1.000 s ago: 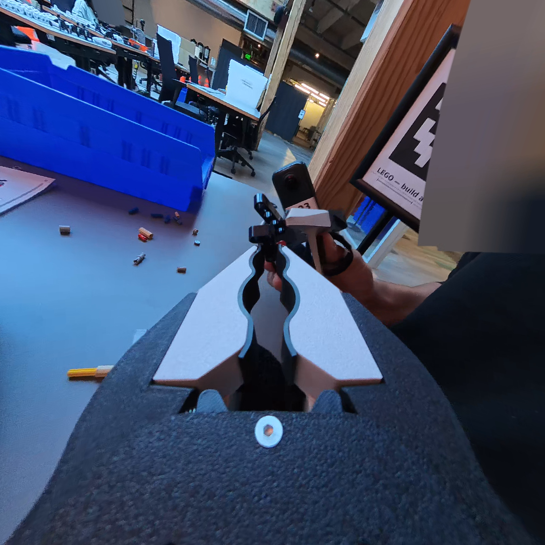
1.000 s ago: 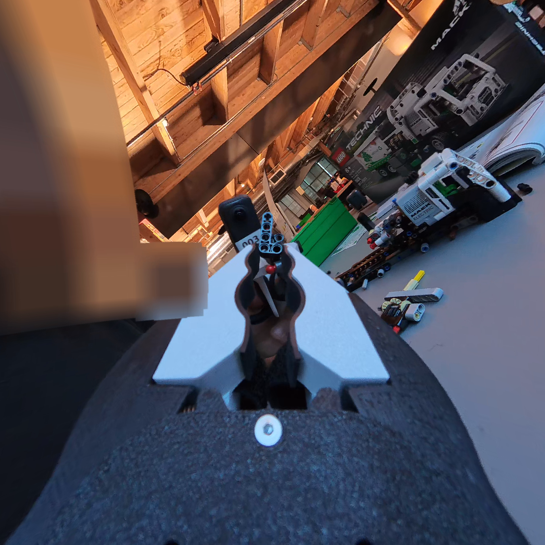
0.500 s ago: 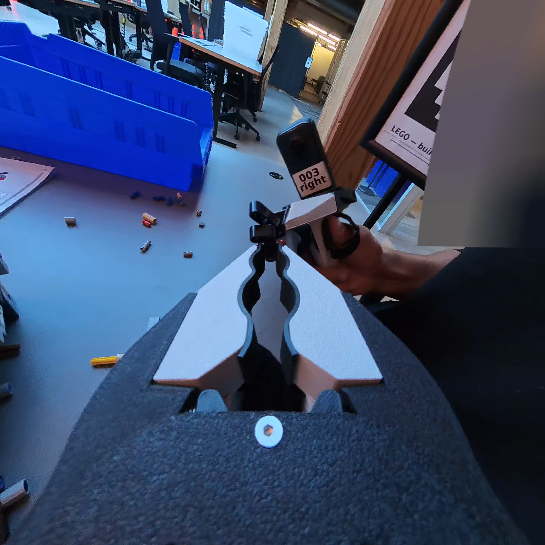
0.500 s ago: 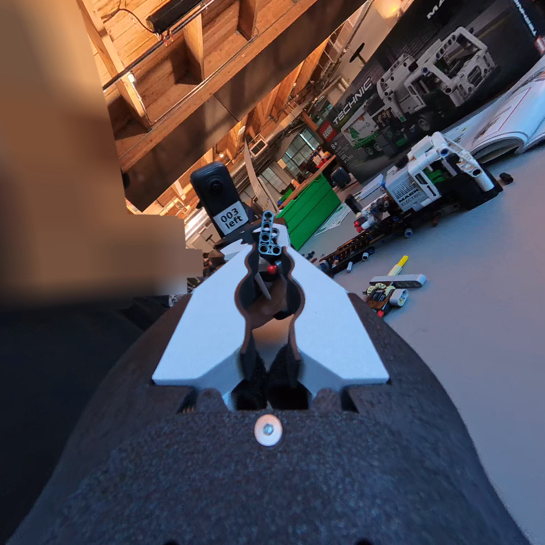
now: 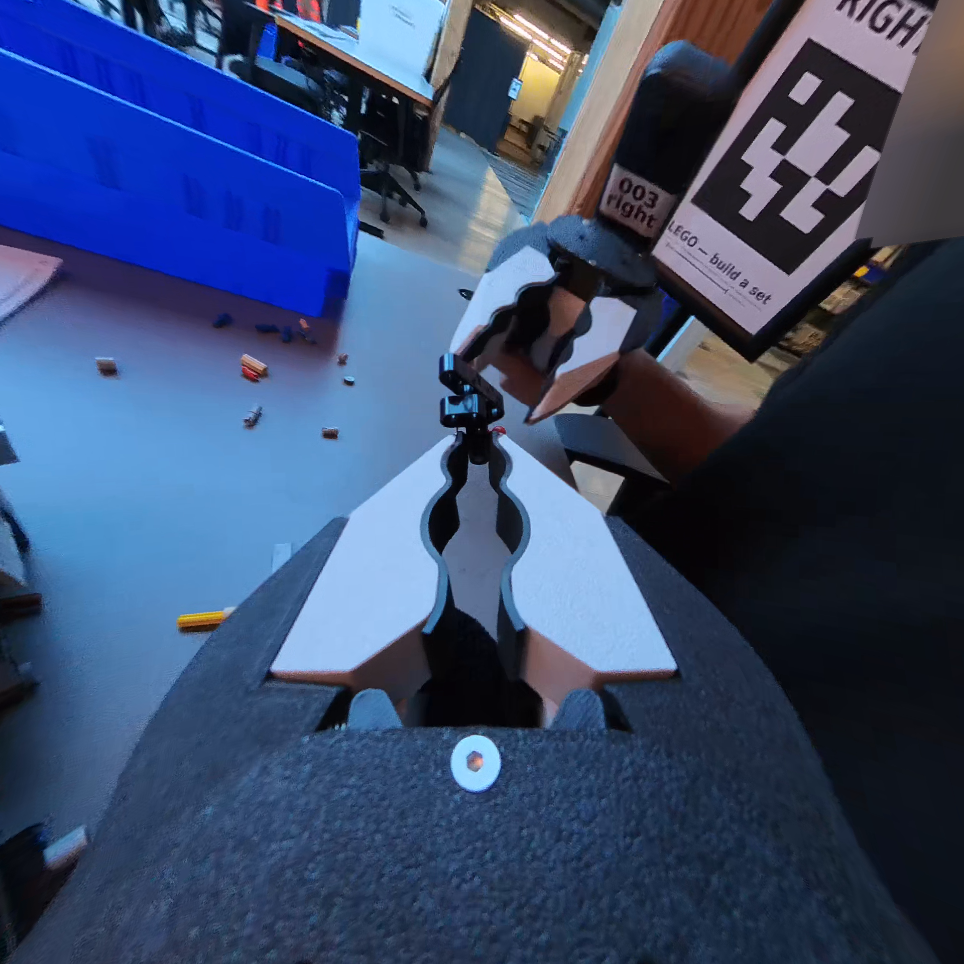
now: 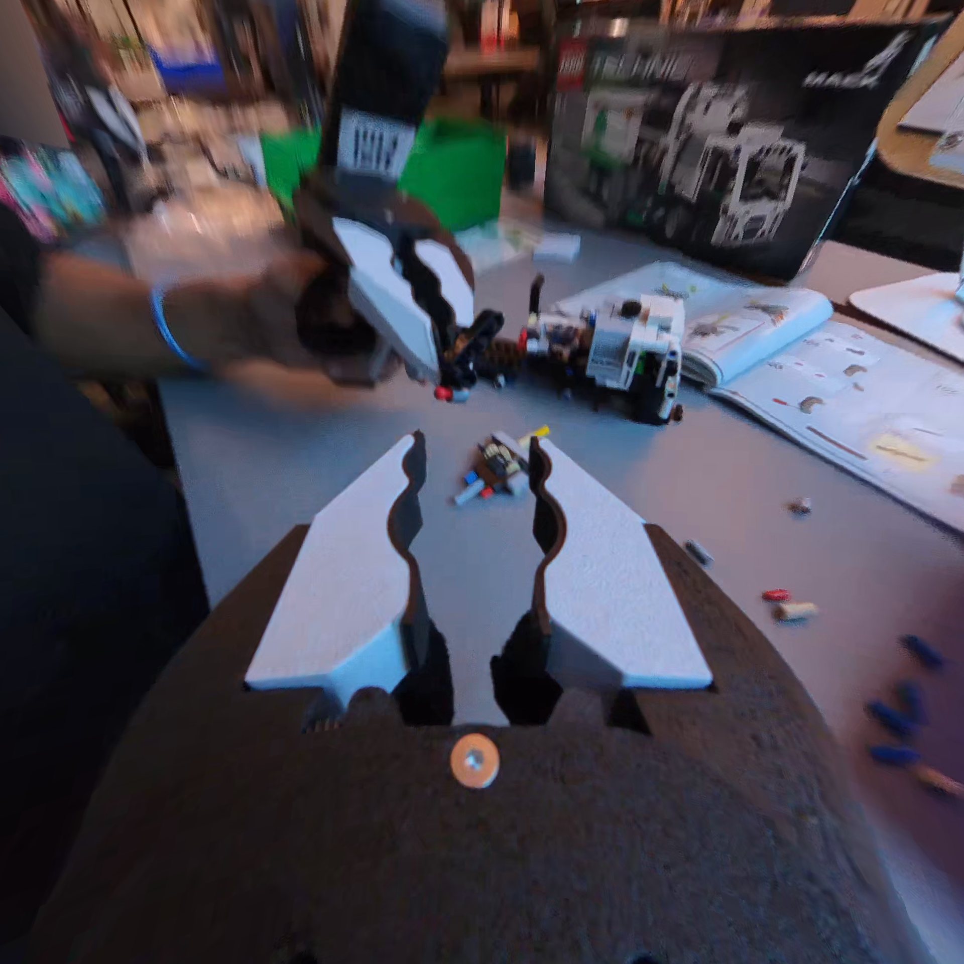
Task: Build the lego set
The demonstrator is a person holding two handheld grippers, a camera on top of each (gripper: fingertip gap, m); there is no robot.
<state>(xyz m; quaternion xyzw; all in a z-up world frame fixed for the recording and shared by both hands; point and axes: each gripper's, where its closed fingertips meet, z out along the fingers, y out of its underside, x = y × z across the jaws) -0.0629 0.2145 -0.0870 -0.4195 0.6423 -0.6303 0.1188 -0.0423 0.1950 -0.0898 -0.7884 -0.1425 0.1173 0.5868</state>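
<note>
My left gripper is shut on a small black lego assembly with a red pin, held up above the grey table. My right gripper shows just beyond it with its jaws apart, one fingertip close by the piece. In the blurred right wrist view my right gripper is open and empty above the table. My left gripper is at upper left with the black assembly. The part-built white truck model stands behind it.
Blue bins stand at the far left and a framed sign at the right. Loose small parts and a yellow axle lie on the table. A parts pile, an open instruction booklet, the set's box and a green bin show too. My two grippers' fingertips are within a few centimetres of each other. From the left gripper's tips to the yellow axle is close to 12 cm.
My right gripper has opened, let go of the black assembly and swung down to face the table. My left gripper still holds the assembly.
</note>
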